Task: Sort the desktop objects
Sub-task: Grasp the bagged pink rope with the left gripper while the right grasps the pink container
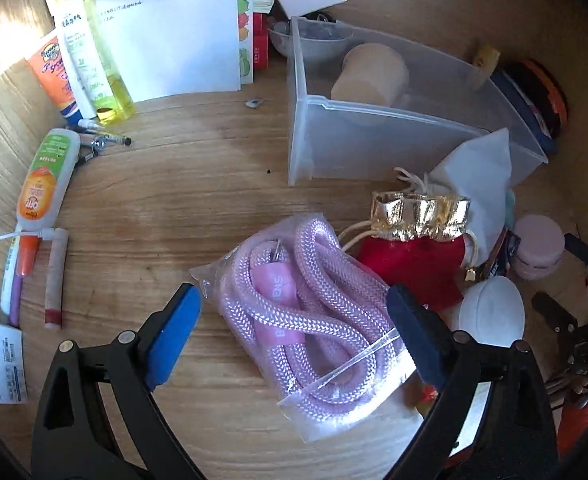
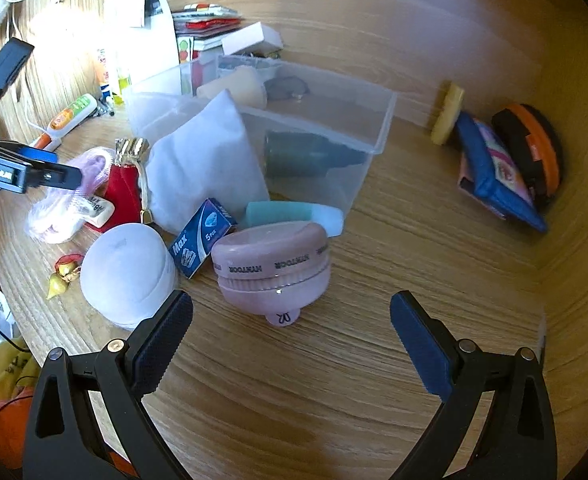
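My left gripper (image 1: 294, 334) is open, its blue pads on either side of a clear bag of coiled pink rope (image 1: 305, 312) lying on the wooden desk. A red pouch with a gold top (image 1: 413, 240) and a white cloth bag (image 1: 477, 176) lie just beyond. A clear plastic bin (image 1: 373, 136) holding a beige cup (image 1: 369, 72) stands behind them. My right gripper (image 2: 292, 328) is open and empty, just in front of a pink round timer (image 2: 272, 268). In the right wrist view the bin (image 2: 325, 128), the white bag (image 2: 206, 168) and the rope bag (image 2: 62, 208) also show.
Sunscreen tubes and a yellow bottle (image 1: 94, 40) stand at the left with pens (image 1: 102, 140) and papers (image 1: 174, 28). A white round lid (image 2: 128, 276), a blue Max box (image 2: 202, 236) and a teal item (image 2: 290, 212) crowd the timer. A blue pouch and an orange-black case (image 2: 529, 152) lie at the far right.
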### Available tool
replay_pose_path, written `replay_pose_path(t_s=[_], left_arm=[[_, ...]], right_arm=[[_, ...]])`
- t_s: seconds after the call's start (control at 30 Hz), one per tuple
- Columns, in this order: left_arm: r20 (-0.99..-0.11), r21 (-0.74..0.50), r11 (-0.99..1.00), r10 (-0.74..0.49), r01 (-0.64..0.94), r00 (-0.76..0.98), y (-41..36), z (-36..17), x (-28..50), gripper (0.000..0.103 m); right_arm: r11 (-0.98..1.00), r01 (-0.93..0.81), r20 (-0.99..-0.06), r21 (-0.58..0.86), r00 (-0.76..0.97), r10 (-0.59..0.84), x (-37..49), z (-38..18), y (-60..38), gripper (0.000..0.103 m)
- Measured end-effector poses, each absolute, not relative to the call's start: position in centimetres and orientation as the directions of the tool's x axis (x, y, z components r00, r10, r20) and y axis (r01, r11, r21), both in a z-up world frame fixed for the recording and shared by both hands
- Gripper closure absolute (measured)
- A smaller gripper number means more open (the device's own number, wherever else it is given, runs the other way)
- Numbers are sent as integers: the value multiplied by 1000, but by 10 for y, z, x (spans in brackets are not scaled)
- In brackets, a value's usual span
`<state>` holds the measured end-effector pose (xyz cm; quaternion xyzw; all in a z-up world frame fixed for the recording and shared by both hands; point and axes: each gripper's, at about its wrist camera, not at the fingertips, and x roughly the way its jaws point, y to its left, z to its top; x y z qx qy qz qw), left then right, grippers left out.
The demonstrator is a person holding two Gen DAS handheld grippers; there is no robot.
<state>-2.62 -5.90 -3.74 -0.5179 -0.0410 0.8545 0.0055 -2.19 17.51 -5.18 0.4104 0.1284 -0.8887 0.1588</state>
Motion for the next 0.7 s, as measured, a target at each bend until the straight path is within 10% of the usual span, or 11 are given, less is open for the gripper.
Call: replay_pose_path(t_s=[0.33, 0.7], left_arm=[[-907, 0, -997, -32, 76, -420, -109, -39, 3, 4], [-919, -167, -986, 147, 23, -366, -85, -52, -15, 4]], right_arm=[[-914, 399, -775, -73, -599, -200, -30, -52, 174, 4], [-911, 408, -780, -55, -587, -216, -34, -53, 167, 4]])
